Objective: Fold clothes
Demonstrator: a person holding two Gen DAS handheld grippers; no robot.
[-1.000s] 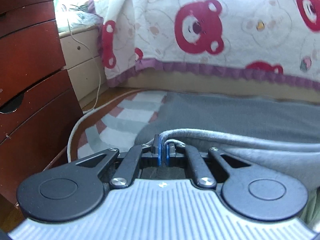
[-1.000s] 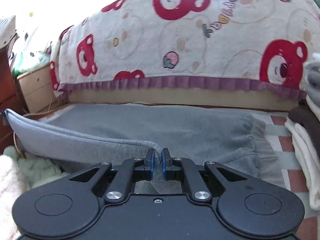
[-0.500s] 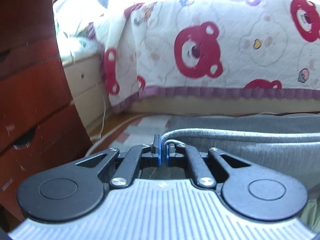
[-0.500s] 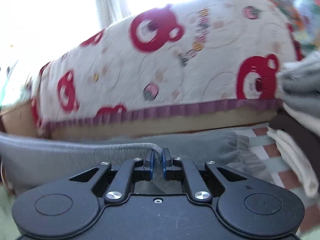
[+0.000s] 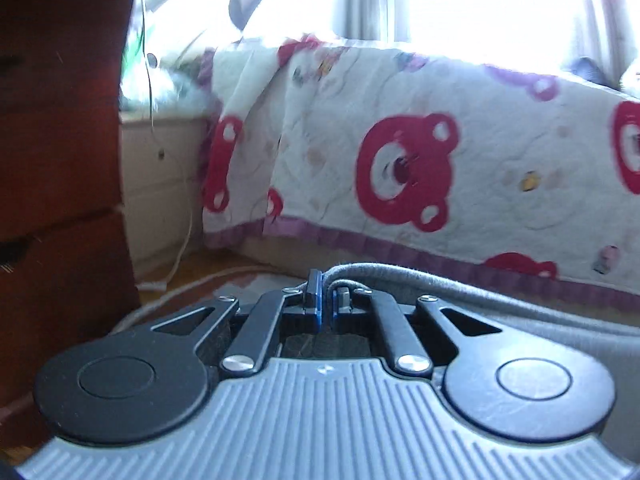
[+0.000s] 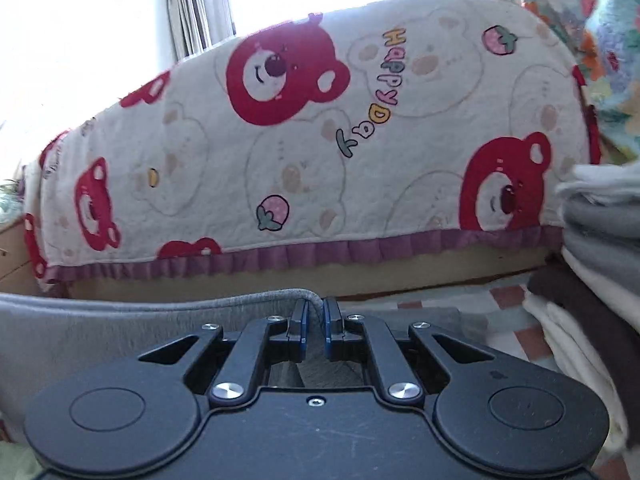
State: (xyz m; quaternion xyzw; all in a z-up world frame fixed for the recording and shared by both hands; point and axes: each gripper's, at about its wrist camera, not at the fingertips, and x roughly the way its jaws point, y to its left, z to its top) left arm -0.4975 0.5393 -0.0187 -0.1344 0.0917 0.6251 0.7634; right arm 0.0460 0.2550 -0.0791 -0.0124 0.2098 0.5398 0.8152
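Now both grippers sit higher than a second ago, and the grey garment [image 6: 100,332] has come up with them. The left gripper [image 5: 327,300] is clamped on a rolled grey hem, which arcs away to the right from its blue pads; the right gripper [image 6: 315,316] pinches the same kind of edge, with the cloth stretching off to the left as a taut band. Earlier, the garment's far part lay spread flat on the checked mat [image 6: 516,300] beyond the fingers; that spread is now mostly hidden behind the raised edge, and only a patch of mat shows at the right. The bear-print bedspread [image 6: 320,140] fills more of each view, and the bright window with curtains [image 5: 372,0] has come into the left view. The red-brown dresser [image 5: 60,160] stands at the far left, blurred. A pile of folded clothes [image 6: 596,248] rises at the right edge of the right view.
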